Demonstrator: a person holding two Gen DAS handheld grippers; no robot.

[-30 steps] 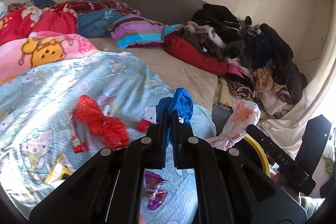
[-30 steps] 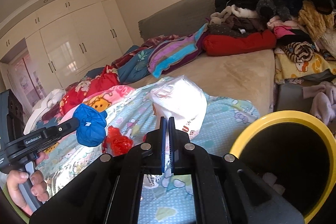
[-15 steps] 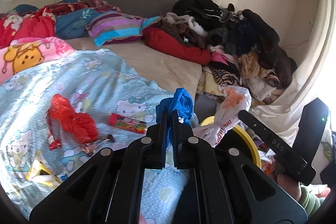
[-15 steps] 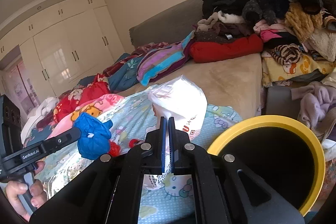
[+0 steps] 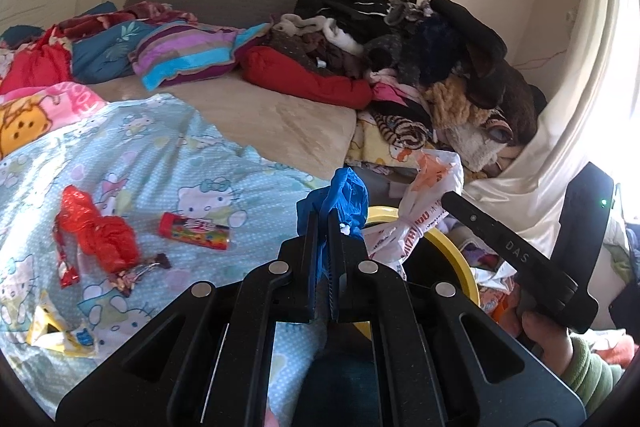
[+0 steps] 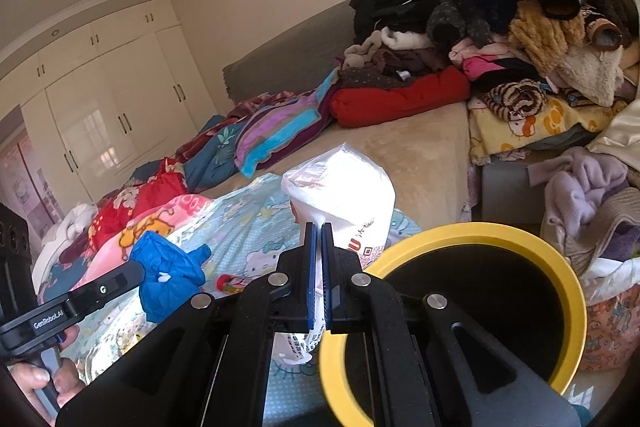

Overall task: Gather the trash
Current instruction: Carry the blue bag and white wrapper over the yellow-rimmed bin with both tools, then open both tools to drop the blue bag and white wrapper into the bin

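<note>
My left gripper [image 5: 324,223] is shut on a crumpled blue plastic bag [image 5: 340,197], held above the bed's edge beside the yellow-rimmed black bin [image 5: 460,255]. The blue bag also shows in the right wrist view [image 6: 168,281]. My right gripper [image 6: 319,231] is shut on a white plastic bag [image 6: 344,187] with red print, held just left of the bin's rim [image 6: 472,231]. The white bag shows in the left wrist view [image 5: 424,207]. On the Hello Kitty sheet lie a red plastic bag [image 5: 100,231], a red candy tube [image 5: 194,231] and small wrappers [image 5: 60,331].
A pile of clothes [image 5: 420,51] fills the bed's far right. Pillows and blankets [image 5: 180,55] lie along the grey headboard. Loose laundry [image 6: 580,195] lies behind the bin. White wardrobes [image 6: 100,107] stand at the left.
Both grippers have moved right toward the bin, each holding its bag. The bin rim now sits closer and larger in both views. The candy tube has come into view.
</note>
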